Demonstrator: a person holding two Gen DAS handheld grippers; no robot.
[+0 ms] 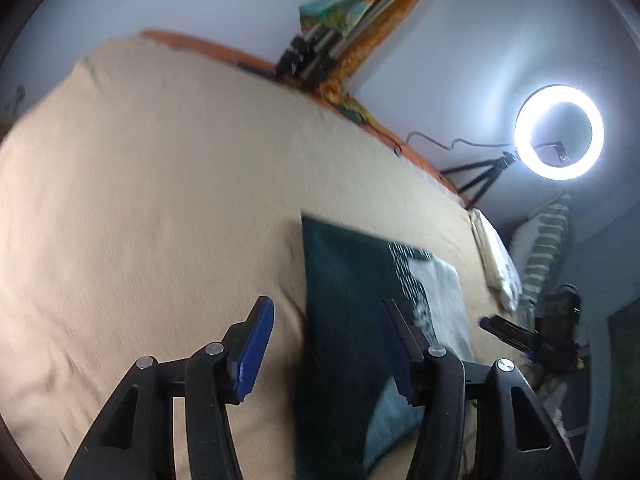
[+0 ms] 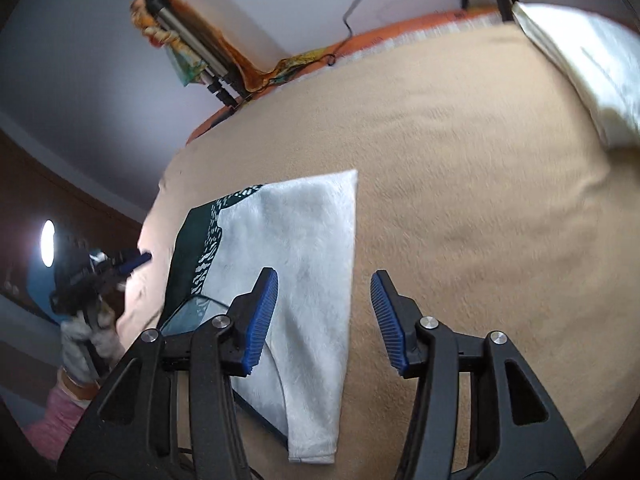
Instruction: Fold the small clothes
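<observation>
Both empty: left hand-held gripper [image 1: 326, 350] and right hand-held gripper [image 2: 324, 322] with jaws parted, gripping nothing, above the tan bed [image 1: 160, 184]. Blurred and partly covered by black fingers [image 2: 260, 320], so cloth edges hard to make out. Folded green-and-white garment [image 2: 296, 264] flat on bed, under left gripper's right finger and right gripper's left finger.

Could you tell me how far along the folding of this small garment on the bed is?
Done: the dark green and white small garment lies flat and doubled over on the beige blanket, its edges fairly straight. In hand: nothing; the left gripper and right gripper both hover with jaws open and empty. Left: perhaps one more fold or some smoothing. No other clothes are in view.
</observation>
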